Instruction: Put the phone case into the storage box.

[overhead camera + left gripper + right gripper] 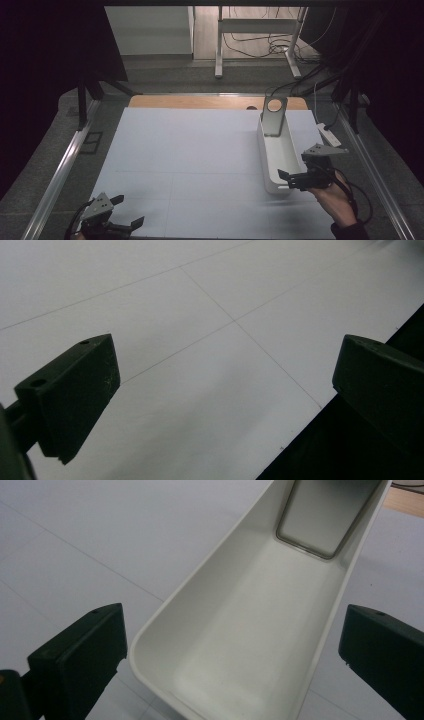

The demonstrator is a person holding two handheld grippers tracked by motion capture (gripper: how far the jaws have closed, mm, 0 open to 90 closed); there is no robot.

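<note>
Right gripper [292, 178] is spread wide at the near end of the empty white bin [276, 150] on the table's right side. Clamp off-centre and that long bin probably swings or tips. Left gripper [127, 212] idles released, well apart

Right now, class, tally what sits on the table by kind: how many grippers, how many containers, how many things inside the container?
Grippers: 2, left gripper and right gripper
Containers: 1, white bin
Things in the bin: 1, grey stand
Total: 4
</note>
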